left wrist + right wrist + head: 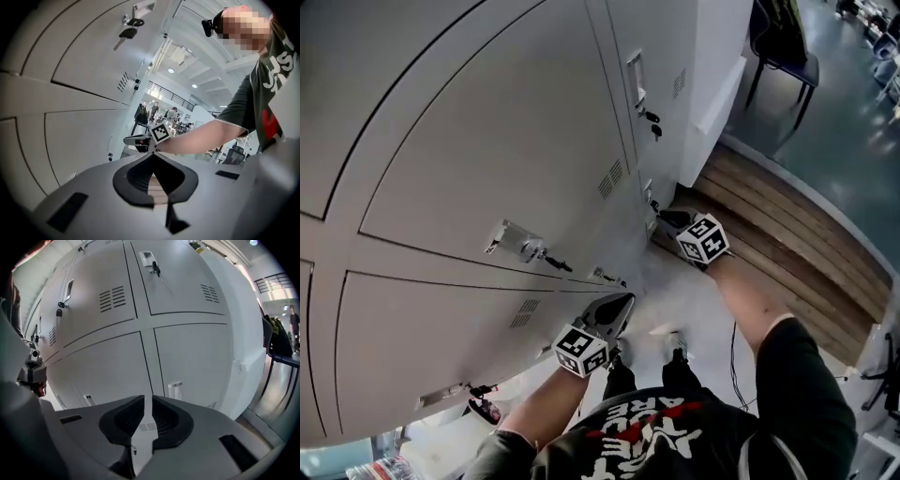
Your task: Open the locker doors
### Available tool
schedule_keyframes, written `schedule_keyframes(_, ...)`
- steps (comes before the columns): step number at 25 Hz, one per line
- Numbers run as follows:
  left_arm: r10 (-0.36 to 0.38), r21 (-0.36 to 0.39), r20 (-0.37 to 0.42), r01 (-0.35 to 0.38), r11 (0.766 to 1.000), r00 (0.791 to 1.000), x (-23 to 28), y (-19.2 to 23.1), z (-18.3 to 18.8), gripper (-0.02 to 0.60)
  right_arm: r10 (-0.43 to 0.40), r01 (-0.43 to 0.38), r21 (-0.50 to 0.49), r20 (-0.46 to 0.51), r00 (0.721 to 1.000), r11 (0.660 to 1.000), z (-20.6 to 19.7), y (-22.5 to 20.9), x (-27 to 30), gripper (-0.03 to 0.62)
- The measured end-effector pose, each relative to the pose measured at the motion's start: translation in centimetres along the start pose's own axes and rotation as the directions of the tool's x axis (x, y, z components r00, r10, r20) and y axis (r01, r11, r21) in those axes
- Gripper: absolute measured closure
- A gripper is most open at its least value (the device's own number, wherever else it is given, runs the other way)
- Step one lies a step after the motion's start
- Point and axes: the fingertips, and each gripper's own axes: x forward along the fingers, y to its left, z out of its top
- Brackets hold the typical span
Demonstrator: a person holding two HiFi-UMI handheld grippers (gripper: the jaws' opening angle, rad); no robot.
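Pale grey metal locker doors (487, 159) fill the upper left, all shut, with small keys (553, 261) in their locks. The jaws of my left gripper (623, 302) and right gripper (667, 218) are closed and empty.

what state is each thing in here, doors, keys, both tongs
locker doors, all in view shut
keys, stuck in the doors
left tongs, shut, empty
right tongs, shut, empty
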Motion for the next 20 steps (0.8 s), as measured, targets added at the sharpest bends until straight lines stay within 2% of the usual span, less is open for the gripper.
schedule_keyframes(4, 0.001, -0.018, -0.018, -0.002, 1.000, 1.000, 1.4, 1.4, -1.1, 0.575, 0.007, -0.008, -0.029, -0.031, 0.999, 1.000, -0.2, -2.4, 3.7, 0.465)
schedule_keyframes(8, 0.030, -0.060, -0.021, -0.031, 0.998, 0.999, 1.7, 2.6, -2.1, 0.575, 0.037, -0.041, -0.067, -0.052, 0.998, 0.997, -0.5, -3.8, 6.4, 0.418)
schedule_keyframes(14, 0.027, -0.072, -0.027, -0.029, 0.997, 0.999, 1.3, 3.1, -2.9, 0.575, 0.050, -0.065, -0.157, -0.101, 0.994, 0.985, -0.8, -5.1, 8.8, 0.384)
schedule_keyframes(20, 0.037, -0.082, -0.019, -0.039, 0.996, 0.999, 0.7, 3.1, -2.9, 0.575, 0.108, -0.131, -0.201, -0.121, 0.987, 0.971, -0.6, -4.9, 9.5, 0.375)
